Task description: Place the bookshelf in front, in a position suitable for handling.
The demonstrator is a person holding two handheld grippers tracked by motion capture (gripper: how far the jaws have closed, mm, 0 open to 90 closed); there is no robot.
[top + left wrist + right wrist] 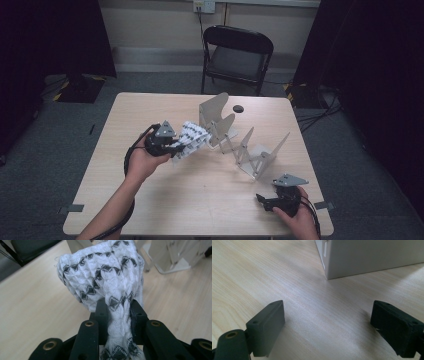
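The left gripper [176,146] is clamped on a white knitted cloth with a black diamond pattern [105,282]; in the left gripper view its two black jaws pinch a bunched neck of the cloth between them, and the rest of the cloth bulges out beyond the tips. In the high view the cloth [192,136] sits just past the left hand [145,160], raised off the wooden table [200,200] and right beside the grey folding rack [245,145], whose zigzag plates stand across the middle of the table. The right gripper [261,200] is held low near the table's near right corner, and in the right gripper view its jaws stand wide apart with nothing but bare tabletop between them, a pale grey plate of the rack [374,257] standing a little ahead. Behind the table stands a black folding chair [237,55], and a small dark round spot [238,108] lies on the tabletop near the far edge.
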